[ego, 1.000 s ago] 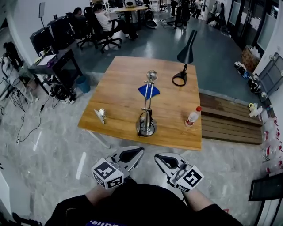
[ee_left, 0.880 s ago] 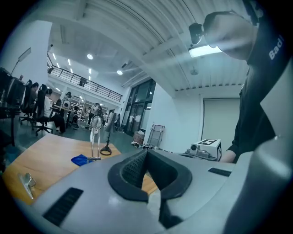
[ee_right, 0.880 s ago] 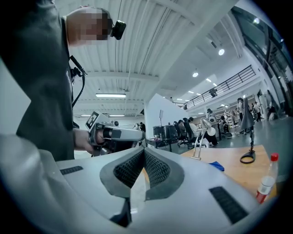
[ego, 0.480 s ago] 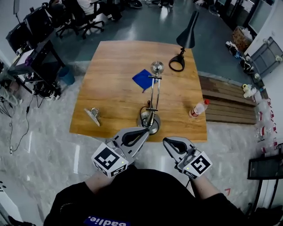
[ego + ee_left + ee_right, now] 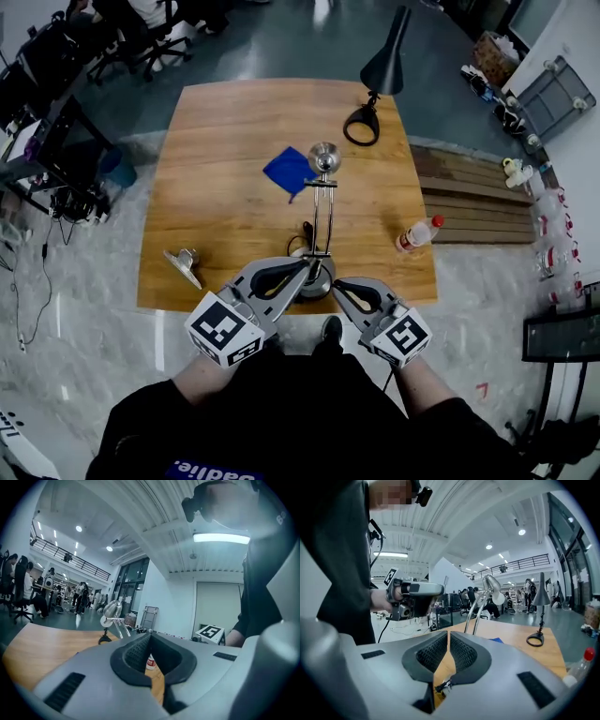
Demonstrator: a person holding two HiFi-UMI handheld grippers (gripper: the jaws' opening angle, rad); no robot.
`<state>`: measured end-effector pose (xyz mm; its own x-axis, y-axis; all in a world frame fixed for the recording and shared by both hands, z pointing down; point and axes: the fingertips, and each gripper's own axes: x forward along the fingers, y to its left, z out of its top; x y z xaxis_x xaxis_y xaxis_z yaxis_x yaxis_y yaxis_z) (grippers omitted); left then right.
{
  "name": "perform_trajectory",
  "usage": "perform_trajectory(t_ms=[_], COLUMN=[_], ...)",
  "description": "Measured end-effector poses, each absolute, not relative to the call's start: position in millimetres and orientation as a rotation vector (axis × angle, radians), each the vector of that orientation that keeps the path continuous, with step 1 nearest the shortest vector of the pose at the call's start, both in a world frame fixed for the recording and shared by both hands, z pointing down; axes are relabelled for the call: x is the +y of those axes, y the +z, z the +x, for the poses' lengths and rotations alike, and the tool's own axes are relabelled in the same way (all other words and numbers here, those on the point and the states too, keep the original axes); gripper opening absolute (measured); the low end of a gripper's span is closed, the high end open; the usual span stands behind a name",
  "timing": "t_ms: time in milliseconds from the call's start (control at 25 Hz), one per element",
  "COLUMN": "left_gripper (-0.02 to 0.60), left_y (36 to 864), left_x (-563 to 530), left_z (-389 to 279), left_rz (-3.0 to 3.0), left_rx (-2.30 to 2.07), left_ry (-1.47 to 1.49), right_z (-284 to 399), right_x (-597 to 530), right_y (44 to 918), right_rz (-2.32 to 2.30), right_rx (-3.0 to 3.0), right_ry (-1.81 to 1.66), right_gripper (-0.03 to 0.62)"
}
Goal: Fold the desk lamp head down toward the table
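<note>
A silver desk lamp stands upright near the table's front edge, its round base [image 5: 317, 278] low and its shiny head [image 5: 324, 157] up on twin rods. My left gripper [image 5: 305, 266] is shut and empty, its tip just left of the base. Shut and empty too, my right gripper [image 5: 336, 284] has its tip just right of the base. In the left gripper view the shut gripper [image 5: 149, 636] points past the lamp head [image 5: 111, 609]. In the right gripper view the shut gripper [image 5: 448, 634] lies below the lamp rods [image 5: 478, 613] and head [image 5: 492, 583].
A black desk lamp [image 5: 382, 66] with a ring base [image 5: 361, 124] stands at the wooden table's [image 5: 216, 141] far right. A blue cloth [image 5: 289, 171] lies mid-table, a plastic bottle [image 5: 417, 234] at the right edge, a small metal object [image 5: 183, 263] front left. Office chairs and desks stand beyond.
Both grippers have moved forward from in front of the table to either side of the silver lamp's base. They stayed shut.
</note>
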<state>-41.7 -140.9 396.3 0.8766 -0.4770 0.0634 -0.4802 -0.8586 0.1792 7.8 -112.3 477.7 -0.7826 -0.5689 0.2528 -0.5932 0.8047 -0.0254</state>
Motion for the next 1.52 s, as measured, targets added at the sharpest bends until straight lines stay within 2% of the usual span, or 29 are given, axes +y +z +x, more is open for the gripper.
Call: perform_trajectory(t_ms=[120, 280, 440, 560, 800, 1440, 1520], left_gripper=[0.008, 0.009, 0.011, 0.065, 0.103, 0.101, 0.075], left_y=[402, 408, 407, 408, 417, 429, 429], left_x=[-154, -172, -189, -203, -225, -251, -252], left_z=[-34, -28, -27, -24, -20, -1, -1], left_rz=[2.836, 2.813, 2.795, 2.766, 2.654, 2.548, 2.522], left_rx=[-0.765, -0.783, -0.828, -0.825, -0.773, -0.596, -0.585], left_ry=[0.055, 0.113, 0.135, 0.158, 0.127, 0.133, 0.119], right_z=[16, 22, 18, 16, -2, -17, -17], right_x=[-126, -145, -158, -169, -174, -183, -182], right_y=[494, 511, 524, 532, 542, 557, 557], right_rz=[0.859, 0.849, 0.788, 0.757, 0.649, 0.593, 0.584], right_rx=[-2.753, -2.737, -2.741, -2.739, -2.75, -2.734, -2.739], right_ry=[0.16, 0.242, 0.256, 0.25, 0.223, 0.099, 0.092], right_gripper=[0.011, 0.075, 0.089, 0.124, 0.127, 0.11, 0.109])
